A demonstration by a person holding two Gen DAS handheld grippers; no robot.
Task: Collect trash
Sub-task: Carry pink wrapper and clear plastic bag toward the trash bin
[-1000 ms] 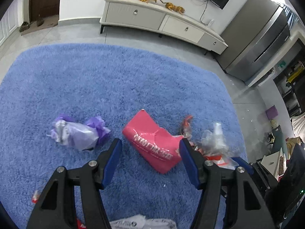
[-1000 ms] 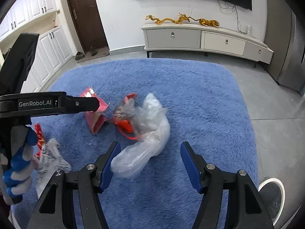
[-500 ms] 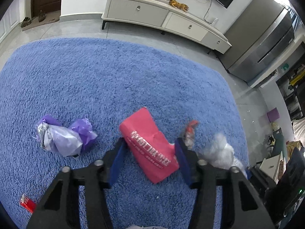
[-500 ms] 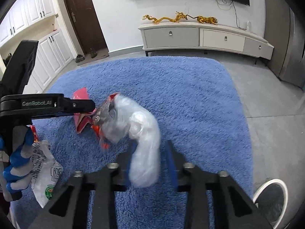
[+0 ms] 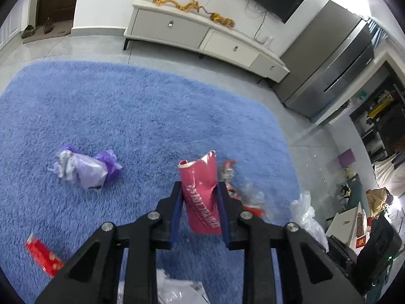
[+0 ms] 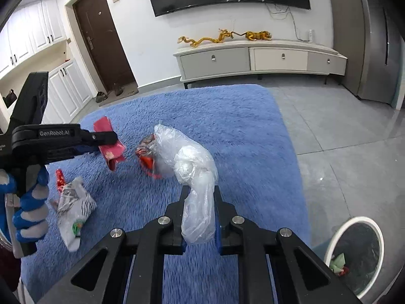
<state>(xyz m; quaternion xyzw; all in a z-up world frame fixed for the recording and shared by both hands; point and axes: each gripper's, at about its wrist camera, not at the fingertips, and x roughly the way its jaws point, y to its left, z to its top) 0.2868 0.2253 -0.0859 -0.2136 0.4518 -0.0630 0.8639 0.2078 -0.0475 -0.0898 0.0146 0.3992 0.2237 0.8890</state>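
"GenRobot.AI" in white on the left gripper point(image 6: 105, 138) arm; pink packet point(image 5: 202, 197) lettering unreadable.

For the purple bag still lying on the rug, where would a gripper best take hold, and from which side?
Grip the purple bag across its bulging pale middle, coming straight down from above. It lies as a crumpled, elongated bundle flat on the rug, with bare pile all round it. Fingers closing across the short width should pinch loose film. The ends look thin and frilly, likelier to slip.
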